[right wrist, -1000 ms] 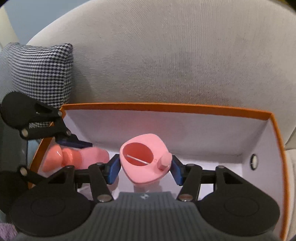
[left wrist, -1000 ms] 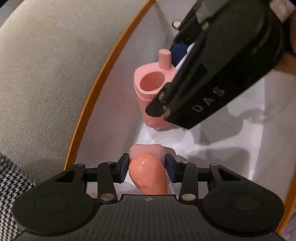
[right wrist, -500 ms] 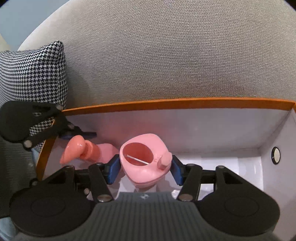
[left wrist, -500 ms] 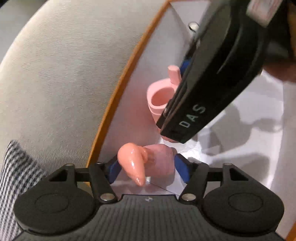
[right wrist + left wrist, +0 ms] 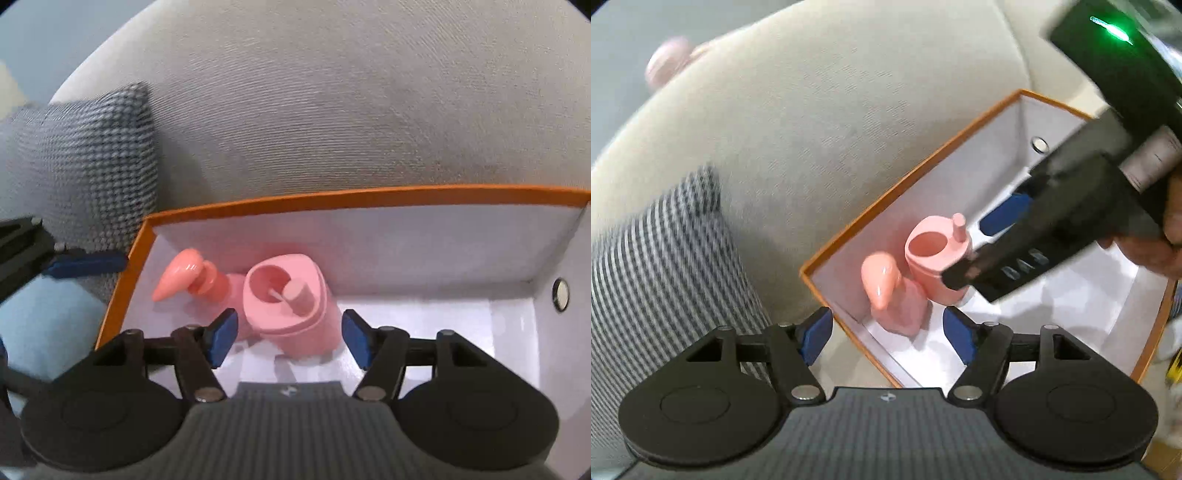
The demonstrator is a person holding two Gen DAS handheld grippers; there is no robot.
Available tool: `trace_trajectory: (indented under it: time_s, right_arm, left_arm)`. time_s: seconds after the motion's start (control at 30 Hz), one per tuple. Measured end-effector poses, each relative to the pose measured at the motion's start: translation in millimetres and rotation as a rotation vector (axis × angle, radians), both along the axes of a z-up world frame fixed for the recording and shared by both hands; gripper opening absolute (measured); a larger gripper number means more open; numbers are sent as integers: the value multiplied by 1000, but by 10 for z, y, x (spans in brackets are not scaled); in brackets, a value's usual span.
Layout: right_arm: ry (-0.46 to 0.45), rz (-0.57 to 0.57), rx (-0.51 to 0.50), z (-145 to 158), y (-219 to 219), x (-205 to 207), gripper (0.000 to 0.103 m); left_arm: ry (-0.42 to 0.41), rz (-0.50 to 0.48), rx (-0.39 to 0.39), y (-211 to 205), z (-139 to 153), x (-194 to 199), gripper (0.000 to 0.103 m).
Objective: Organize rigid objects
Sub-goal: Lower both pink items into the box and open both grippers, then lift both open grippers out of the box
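A pink pump bottle (image 5: 892,295) with an orange-pink spout stands in the near left corner of a white box with an orange rim (image 5: 886,192). A pink cup-shaped container (image 5: 932,258) stands right beside it. Both also show in the right wrist view, the pump bottle (image 5: 199,280) left of the container (image 5: 291,306). My left gripper (image 5: 886,330) is open and empty, above the box corner. My right gripper (image 5: 288,334) is open and empty, its fingers either side of the container but apart from it.
The box (image 5: 332,199) sits on a beige sofa (image 5: 812,129). A houndstooth cushion (image 5: 85,166) lies left of the box. A round metal eyelet (image 5: 560,293) is set in the box's right wall.
Both grippers have opened and pulled back upward. The pump bottle and the pink container were let go and now stand in the box corner.
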State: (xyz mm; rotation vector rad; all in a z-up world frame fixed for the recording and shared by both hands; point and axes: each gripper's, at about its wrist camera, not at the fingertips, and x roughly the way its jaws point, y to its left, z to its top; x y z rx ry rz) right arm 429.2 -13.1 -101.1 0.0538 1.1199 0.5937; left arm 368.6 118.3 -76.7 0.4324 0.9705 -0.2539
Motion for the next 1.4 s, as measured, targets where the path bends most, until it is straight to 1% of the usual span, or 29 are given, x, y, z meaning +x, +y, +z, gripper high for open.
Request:
trace_trajectory:
  time_s: [0.07, 0.17, 0.23, 0.27, 0.33, 0.37, 0.4, 0.43, 0.47, 0.53, 0.63, 0.73, 0.8, 0.87, 0.9, 1.0, 1.07, 1.2, 1.27, 1.33, 1.4]
  right_arm:
    - [-14, 65, -42, -4, 26, -27, 65]
    - [-52, 149, -136, -73, 90, -97, 65]
    - [-73, 187, -182, -128, 129, -121, 65]
    - [-72, 199, -192, -143, 150, -106, 65]
    - [-74, 204, -205, -178, 274, -23, 69]
    - [-75, 201, -212, -190, 287, -4, 69]
    - [-65, 192, -221, -208, 329, 30, 69]
    - [-47, 178, -219, -226, 351, 70, 68]
    - [-35, 169, -210, -241, 372, 101, 68]
    - [-17, 148, -202, -270, 481, 150, 68]
    - [-3, 109, -226, -320, 580, 174, 68]
    - [7, 67, -231, -350, 644, 164, 68]
    - [21, 44, -210, -359, 694, 170, 67]
    - [32, 42, -179, -354, 725, 162, 67]
    - [27, 44, -181, -353, 725, 156, 67]
    - [21, 54, -167, -332, 693, 154, 66]
    - [9, 74, -161, -260, 609, 116, 66]
    - [-21, 139, -181, -144, 552, 37, 67]
    - [-29, 166, -186, -108, 528, -24, 64]
    - [-44, 186, -195, -85, 513, -77, 48]
    - [-54, 189, -199, -73, 516, -107, 46]
  left_arm:
    - [19, 48, -45, 121, -80, 67, 80]
    - [17, 84, -49, 225, -188, 74, 81]
    - [17, 109, -87, 299, -196, 110, 80]
    - [23, 125, -110, 346, -190, 116, 73]
    - [38, 148, -158, 493, -87, 71, 61]
    - [41, 154, -174, 550, -7, 57, 56]
    - [46, 162, -184, 581, 8, 76, 52]
    - [49, 171, -190, 620, 21, 76, 44]
    - [50, 177, -196, 646, 20, 76, 39]
    - [51, 186, -216, 724, 39, 43, 37]
    - [52, 199, -248, 841, 79, -48, 34]
    - [36, 207, -251, 894, 98, -123, 27]
    - [24, 220, -251, 973, 124, -154, 25]
    - [32, 224, -283, 1037, 151, -182, 25]
    - [35, 227, -300, 1078, 163, -197, 25]
    - [30, 223, -321, 1162, 190, -277, 26]
    - [26, 219, -329, 1186, 207, -355, 26]
    - [25, 227, -318, 1192, 173, -438, 26]
    - [24, 233, -321, 1214, 166, -461, 26]
    - [27, 237, -324, 1225, 165, -488, 25]
    - [28, 236, -317, 1209, 171, -518, 25]
